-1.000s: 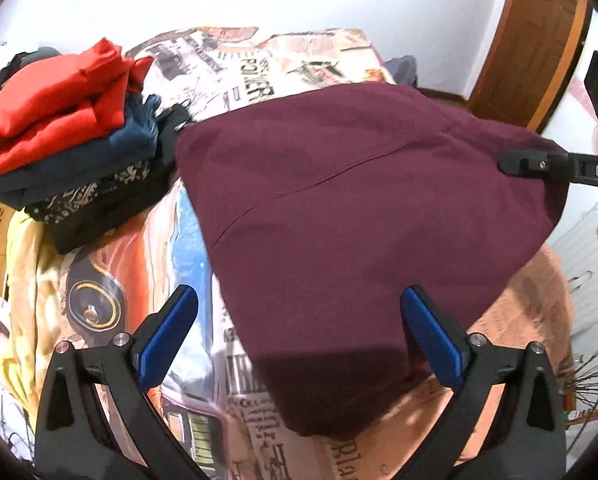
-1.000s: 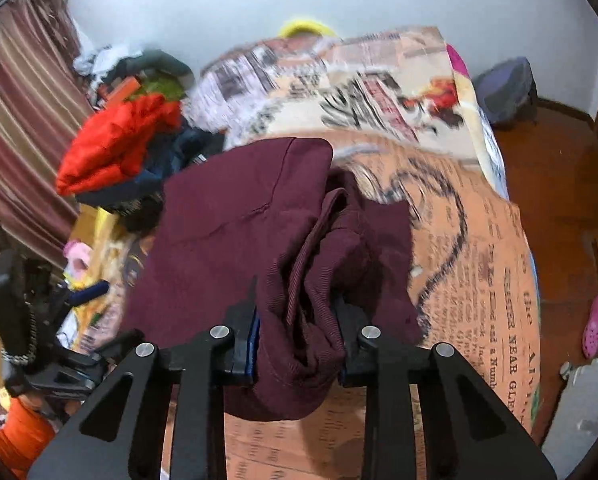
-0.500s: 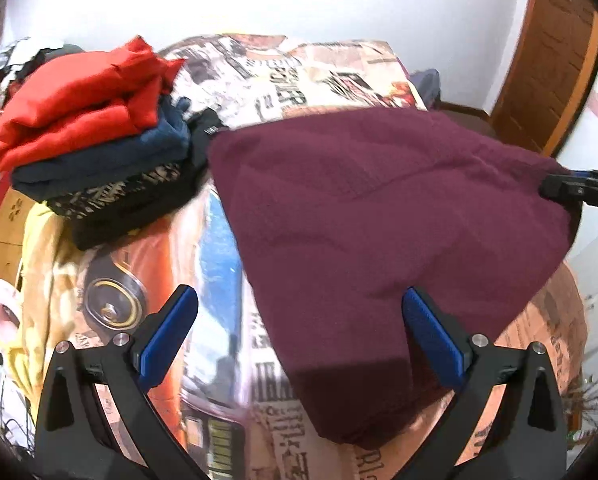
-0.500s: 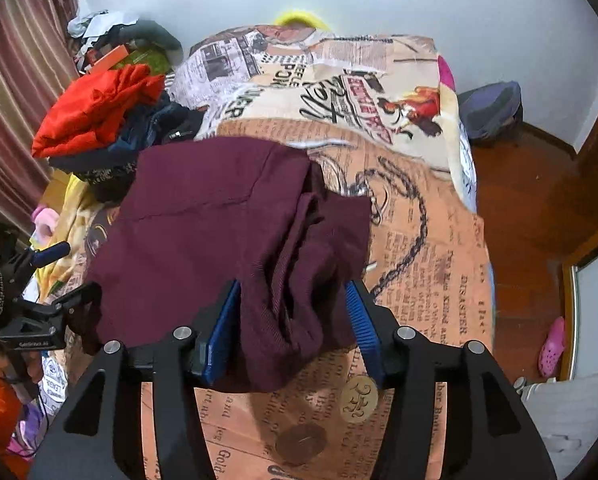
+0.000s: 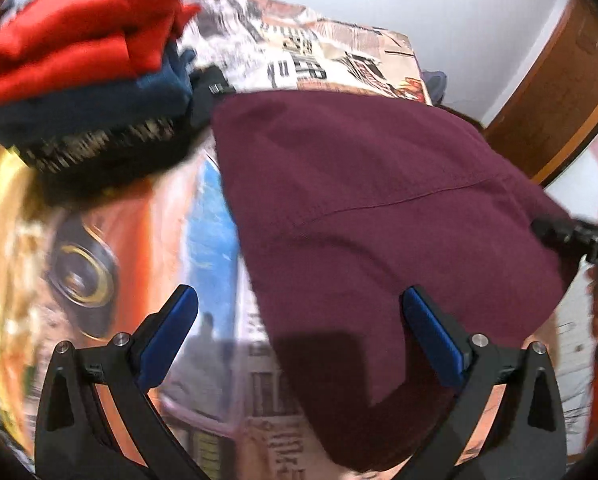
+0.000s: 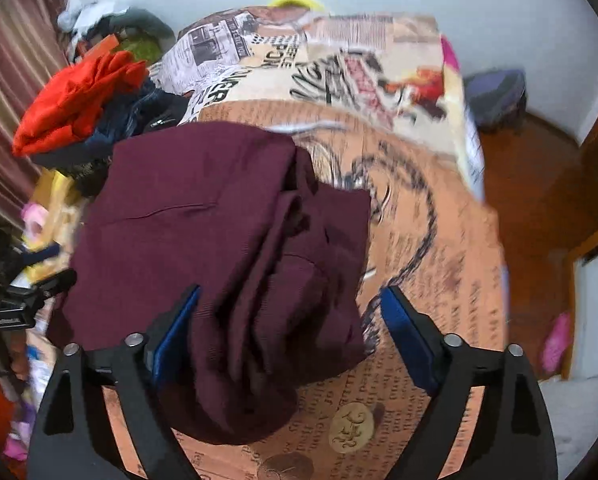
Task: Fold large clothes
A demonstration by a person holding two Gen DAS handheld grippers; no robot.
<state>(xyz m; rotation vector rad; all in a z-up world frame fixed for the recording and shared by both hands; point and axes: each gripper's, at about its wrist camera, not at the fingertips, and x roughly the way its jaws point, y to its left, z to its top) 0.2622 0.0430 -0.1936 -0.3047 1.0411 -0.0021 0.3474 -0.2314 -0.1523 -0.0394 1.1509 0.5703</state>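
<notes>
A folded maroon garment (image 5: 359,200) lies on the bed's newspaper-print sheet (image 5: 319,60). My left gripper (image 5: 299,320) is open above the garment's near left edge, its pads clear of the cloth. In the right wrist view the garment (image 6: 187,216) shows a smooth left half and bunched folds on its right side. My right gripper (image 6: 291,320) straddles those folds and its jaws are opening. The right pad stands apart from the cloth; the left pad is close beside it. Each gripper shows at the edge of the other's view: the right gripper (image 5: 575,236), the left gripper (image 6: 23,304).
A stack of folded clothes (image 5: 79,60), red on top of navy and dark patterned pieces, sits left of the garment; the stack (image 6: 79,100) shows again in the right wrist view. A wooden door (image 5: 559,92), a bag (image 6: 495,96) on the wooden floor and a striped curtain (image 6: 7,80) surround the bed.
My right gripper's jaws went from clamped on the bunched maroon folds to wide apart, and the cloth settled onto the bed. My left gripper stayed open and shifted sideways with a roll.
</notes>
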